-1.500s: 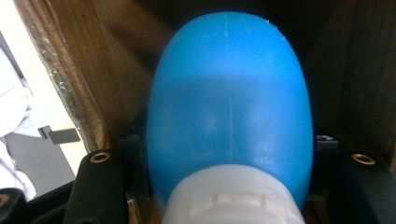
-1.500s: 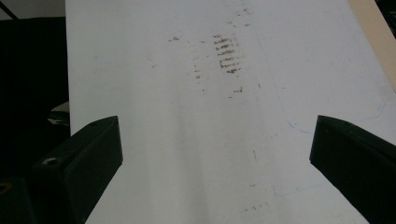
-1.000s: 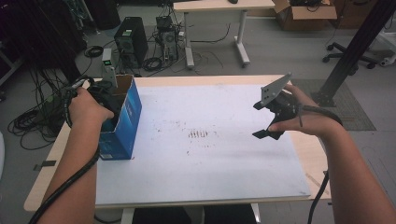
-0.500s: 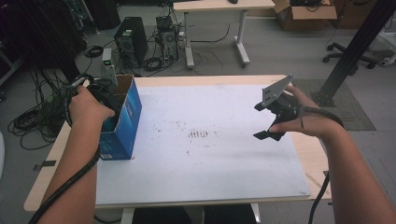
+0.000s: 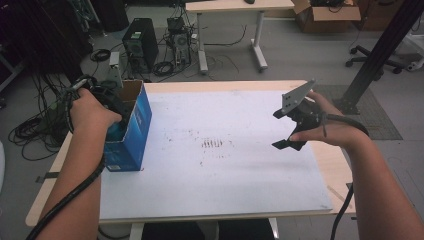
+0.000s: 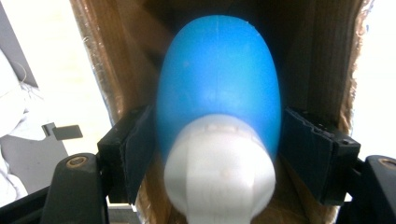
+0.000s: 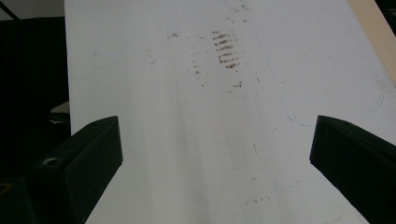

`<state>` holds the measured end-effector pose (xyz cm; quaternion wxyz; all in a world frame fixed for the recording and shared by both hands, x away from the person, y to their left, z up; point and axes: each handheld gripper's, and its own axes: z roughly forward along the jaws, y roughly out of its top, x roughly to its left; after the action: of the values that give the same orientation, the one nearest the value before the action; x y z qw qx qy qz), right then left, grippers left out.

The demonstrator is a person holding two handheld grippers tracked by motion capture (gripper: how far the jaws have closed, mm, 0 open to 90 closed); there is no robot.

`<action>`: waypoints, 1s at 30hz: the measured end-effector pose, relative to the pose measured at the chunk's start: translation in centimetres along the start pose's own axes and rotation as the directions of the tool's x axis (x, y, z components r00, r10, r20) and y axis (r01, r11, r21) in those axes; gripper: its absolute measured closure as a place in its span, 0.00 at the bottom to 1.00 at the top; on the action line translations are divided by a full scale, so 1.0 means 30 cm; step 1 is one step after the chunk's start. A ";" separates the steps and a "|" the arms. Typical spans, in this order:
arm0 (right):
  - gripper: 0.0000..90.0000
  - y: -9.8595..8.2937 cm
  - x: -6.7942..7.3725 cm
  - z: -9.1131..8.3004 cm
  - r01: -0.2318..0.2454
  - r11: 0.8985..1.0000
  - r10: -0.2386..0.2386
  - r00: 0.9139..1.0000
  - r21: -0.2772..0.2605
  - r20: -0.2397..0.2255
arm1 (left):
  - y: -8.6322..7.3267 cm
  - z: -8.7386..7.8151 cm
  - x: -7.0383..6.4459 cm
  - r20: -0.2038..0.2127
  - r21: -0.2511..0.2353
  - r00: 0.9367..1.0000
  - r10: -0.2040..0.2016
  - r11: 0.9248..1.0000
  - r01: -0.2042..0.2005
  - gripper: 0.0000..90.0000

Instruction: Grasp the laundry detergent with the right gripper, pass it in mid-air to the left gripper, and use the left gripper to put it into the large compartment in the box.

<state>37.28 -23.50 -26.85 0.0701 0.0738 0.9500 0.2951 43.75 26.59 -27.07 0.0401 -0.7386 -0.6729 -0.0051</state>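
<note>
Nothing moved — bulb (image 6: 218,79) long axis into box (image 5: 131,131).

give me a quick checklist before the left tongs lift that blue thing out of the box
1. Left tongs closed on the blue egg-shaped object with white base: ok, pads touch both its sides.
2. Object free of the brown cardboard walls of the blue box: cannot tell, fit looks tight.
3. Box held down for the lift: not ok, nothing steadies it.
4. Right tongs free to help: ok, open, holding nothing.
5. White table sheet bare for set-down: ok.
</note>
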 end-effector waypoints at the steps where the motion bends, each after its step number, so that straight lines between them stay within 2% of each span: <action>1: 0.03 0.001 0.001 0.000 -0.002 1.000 0.002 1.000 0.000 0.001 | -0.002 -0.004 0.000 0.001 0.001 1.000 -0.002 1.000 0.002 0.30; 9: 0.03 -0.004 0.002 -0.002 0.000 1.000 0.000 1.000 -0.006 0.001 | -0.014 -0.048 -0.008 -0.003 -0.034 1.000 0.003 0.999 -0.003 0.26; 13: 0.03 -0.006 0.003 -0.006 -0.004 1.000 0.004 1.000 -0.007 0.002 | -0.020 -0.082 -0.011 0.003 -0.050 1.000 0.000 0.999 0.000 0.19; 21: 0.03 -0.008 0.004 -0.005 0.002 1.000 -0.002 1.000 -0.007 0.000 | -0.039 -0.132 -0.024 -0.017 -0.087 0.999 0.030 0.996 -0.031 0.18; 25: 0.03 -0.007 0.007 -0.003 -0.001 1.000 0.001 1.000 -0.009 0.000 | -0.047 -0.149 -0.039 -0.038 -0.108 0.998 0.040 0.993 -0.044 0.13; 30: 0.03 -0.007 0.009 -0.006 0.005 1.000 -0.005 1.000 -0.011 0.000 | -0.050 -0.165 -0.058 -0.061 -0.110 0.996 0.069 0.991 -0.075 0.07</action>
<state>36.97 -23.73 -26.86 0.0711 0.0711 0.9486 0.3002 42.33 24.66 -22.17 0.0179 -0.7631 -0.6430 -0.0625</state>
